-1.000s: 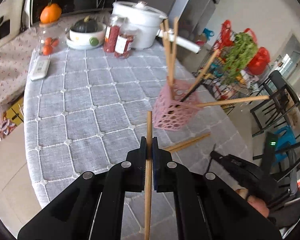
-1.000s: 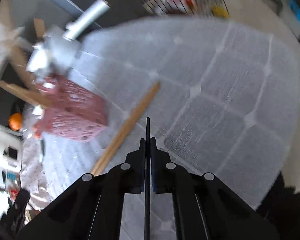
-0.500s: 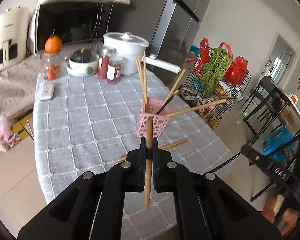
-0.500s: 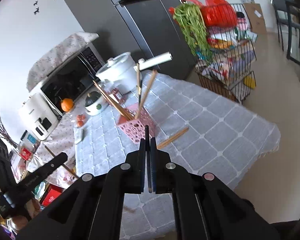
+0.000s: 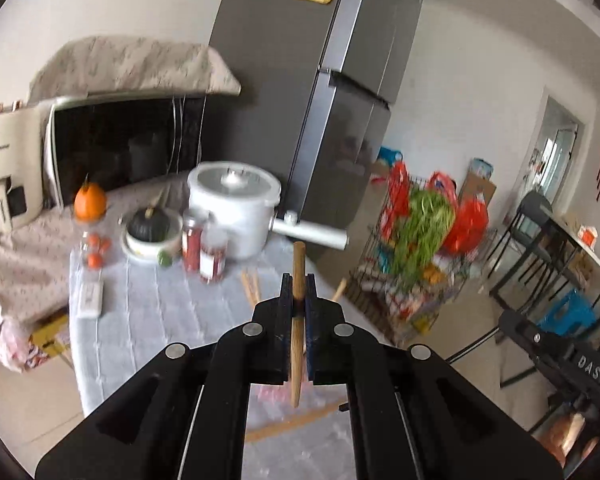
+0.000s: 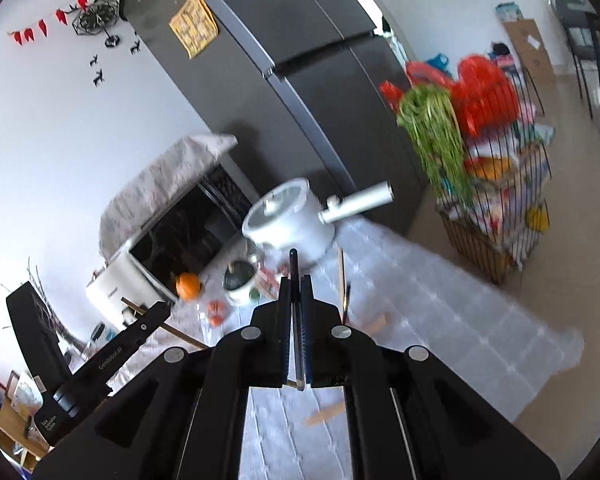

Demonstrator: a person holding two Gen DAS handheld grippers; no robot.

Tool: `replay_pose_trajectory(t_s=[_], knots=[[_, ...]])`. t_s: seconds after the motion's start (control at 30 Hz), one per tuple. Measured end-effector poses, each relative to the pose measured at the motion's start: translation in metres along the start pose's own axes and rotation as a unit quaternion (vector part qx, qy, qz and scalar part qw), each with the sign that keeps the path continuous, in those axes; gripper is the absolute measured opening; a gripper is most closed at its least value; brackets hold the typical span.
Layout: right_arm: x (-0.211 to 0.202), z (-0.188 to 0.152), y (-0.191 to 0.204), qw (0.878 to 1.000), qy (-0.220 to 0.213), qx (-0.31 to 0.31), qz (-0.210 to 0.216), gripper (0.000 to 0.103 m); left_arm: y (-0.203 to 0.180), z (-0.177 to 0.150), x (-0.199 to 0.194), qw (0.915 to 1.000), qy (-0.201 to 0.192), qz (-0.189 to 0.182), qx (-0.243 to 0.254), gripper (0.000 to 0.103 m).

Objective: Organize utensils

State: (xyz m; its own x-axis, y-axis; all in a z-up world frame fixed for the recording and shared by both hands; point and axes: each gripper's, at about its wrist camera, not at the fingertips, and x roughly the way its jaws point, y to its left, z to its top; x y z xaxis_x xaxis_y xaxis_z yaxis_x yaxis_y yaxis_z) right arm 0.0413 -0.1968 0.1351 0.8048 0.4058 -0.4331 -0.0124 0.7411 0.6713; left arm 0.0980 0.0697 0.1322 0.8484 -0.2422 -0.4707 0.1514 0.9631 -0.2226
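Note:
My left gripper (image 5: 298,280) is shut on a wooden chopstick (image 5: 299,260) that stands upright between its fingers, high above the table. My right gripper (image 6: 296,280) is shut on a thin dark chopstick (image 6: 293,260), also upright. The pink holder is almost hidden behind the left gripper; only a pink patch (image 5: 269,394) and a few chopstick tips (image 5: 250,286) show. A loose wooden chopstick (image 5: 292,424) lies on the grey checked tablecloth (image 5: 148,308); in the right wrist view this chopstick (image 6: 326,414) shows under the fingers. Each gripper appears in the other's view: the left gripper (image 6: 112,360), the right gripper (image 5: 560,356).
At the table's far end stand a white pot (image 5: 236,204) with a long handle, two red jars (image 5: 202,252), a bowl with a squash (image 5: 152,232) and an orange (image 5: 90,200). A fridge (image 5: 340,100), a wire rack with greens (image 5: 420,240) and dark chairs (image 5: 540,232) stand beyond.
Both grippers have risen high above the table with their chopsticks still held. The views have tilted up, so the table and pink holder have dropped low and mostly behind the fingers.

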Motion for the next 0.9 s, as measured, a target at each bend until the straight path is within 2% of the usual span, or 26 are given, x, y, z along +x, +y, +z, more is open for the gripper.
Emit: replay_pose_trajectory(t_s=[0.1,0.2,0.23,0.3,0.37,0.5,0.63,0.77,0.83,0.9], knots=[[0.016,0.013,0.002,1.000,-0.002,-0.003,-0.002,0.005,-0.004,0.012,0.025,1.0000,-0.001,0.005,-0.005,0.004],[0.037,0.020,0.000,1.000,-0.004,-0.006,-0.012,0.005,0.000,0.011,0.062,0.9998,0.004,0.017,-0.008,0.005],[0.044,0.021,-0.001,1.000,-0.005,-0.008,-0.017,0.005,0.005,0.005,0.080,0.9996,0.024,0.000,-0.016,0.015],[0.060,0.021,-0.005,1.000,0.007,-0.004,-0.021,0.005,0.020,-0.006,0.093,0.9977,0.047,0.004,-0.049,0.032],[0.071,0.020,-0.009,1.000,0.019,-0.002,-0.024,0.005,0.037,-0.015,0.087,0.9957,0.030,0.022,-0.084,0.032],[0.092,0.016,-0.008,0.999,0.033,-0.014,-0.035,0.005,0.059,-0.025,0.065,0.9931,0.006,0.038,-0.111,0.032],[0.110,0.015,-0.003,0.998,0.041,-0.019,-0.040,0.005,0.072,-0.033,0.058,0.9910,0.012,0.038,-0.127,0.034],[0.130,0.011,0.004,0.997,0.052,-0.027,-0.049,0.005,0.081,-0.039,0.064,0.9904,0.023,0.053,-0.126,0.036],[0.144,0.007,0.005,0.996,0.061,-0.030,-0.053,0.005,0.085,-0.042,0.068,0.9898,0.031,0.055,-0.127,0.045],[0.161,0.000,0.004,0.996,0.072,-0.031,-0.052,0.007,0.085,-0.046,0.073,0.9900,0.039,0.063,-0.120,0.050]])
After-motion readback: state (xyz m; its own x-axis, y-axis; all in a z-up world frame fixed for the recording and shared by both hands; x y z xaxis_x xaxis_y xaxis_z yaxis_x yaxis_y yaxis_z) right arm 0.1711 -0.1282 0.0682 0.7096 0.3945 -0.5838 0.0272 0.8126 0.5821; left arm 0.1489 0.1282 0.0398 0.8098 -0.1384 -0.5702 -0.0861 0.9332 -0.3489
